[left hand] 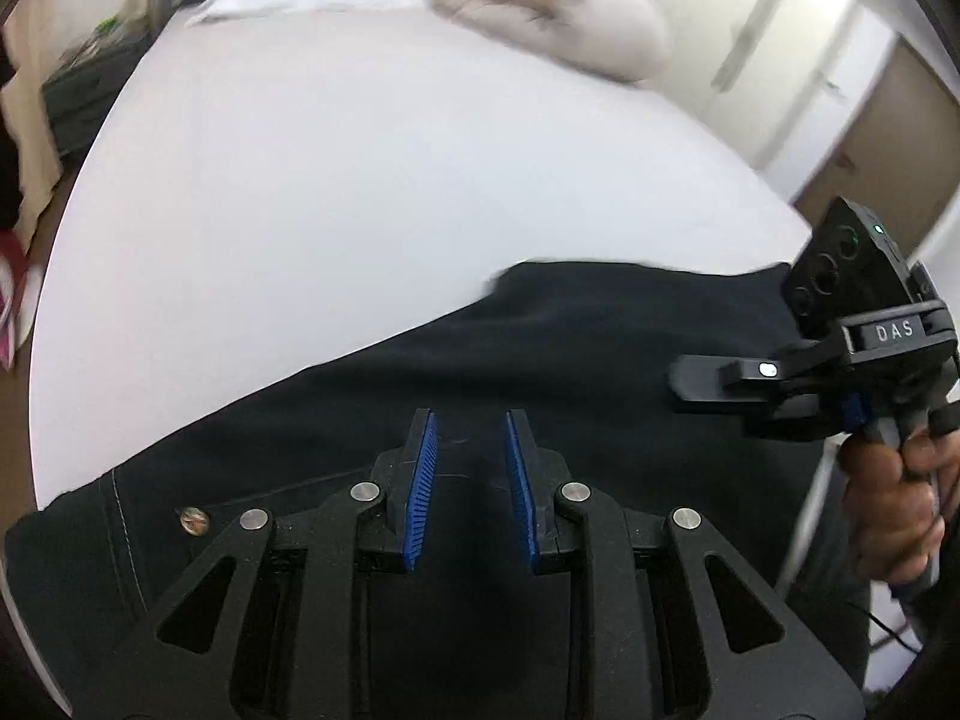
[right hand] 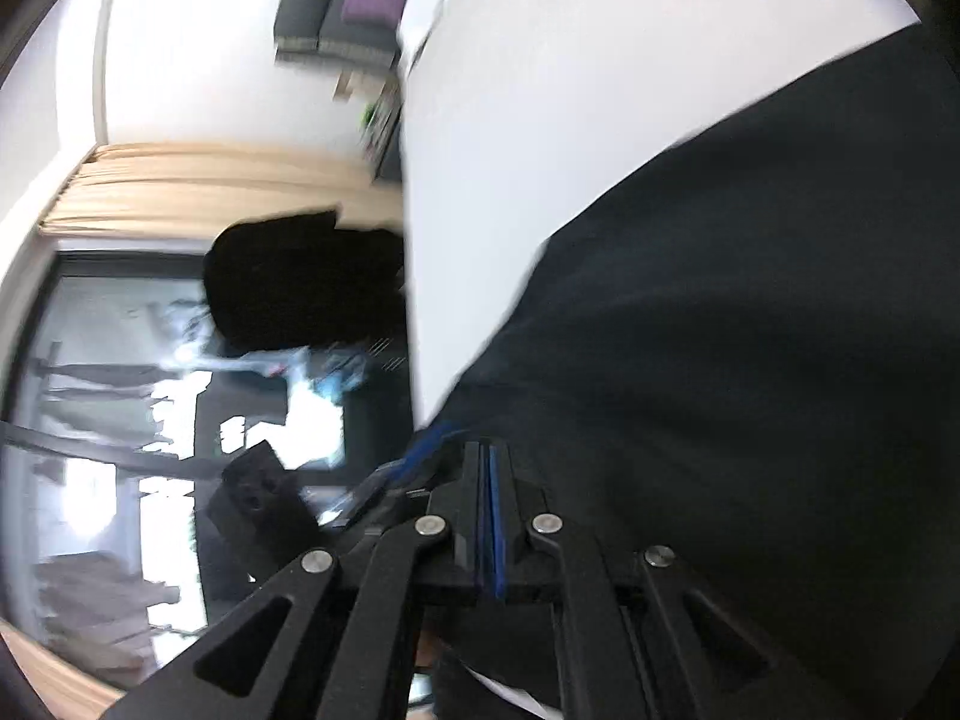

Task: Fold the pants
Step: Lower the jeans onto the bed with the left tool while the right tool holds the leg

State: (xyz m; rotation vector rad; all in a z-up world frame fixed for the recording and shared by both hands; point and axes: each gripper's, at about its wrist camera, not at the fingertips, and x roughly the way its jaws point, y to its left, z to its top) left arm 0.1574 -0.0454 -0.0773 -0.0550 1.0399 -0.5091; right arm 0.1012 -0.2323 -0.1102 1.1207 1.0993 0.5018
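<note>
One pair of pants (left hand: 540, 348) lies spread across the near part of a white bed (left hand: 360, 180) — very dark, almost black, with a smooth, heavy weave like denim. Pale stitching runs in a double line near the left edge, and a single round metal button (left hand: 193, 521) shines beside it. The far edge of the cloth is straight, with one blunt corner pointing up the bed.

Two grippers are in view, both black with blue ribbed pads. The left gripper (left hand: 469, 438) hangs over the pants with its jaws narrowly apart; dark cloth shows in the gap, but whether the pads pinch any of it cannot be told. The right gripper (right hand: 492, 510) is closed — its blue pads meet in one thin line with nothing seen between them — and it sits at the right end of the pants, held by a hand (left hand: 900, 498).

One pale, puffy quilted bundle (left hand: 540, 6) rests at the far side of the bed.
</note>
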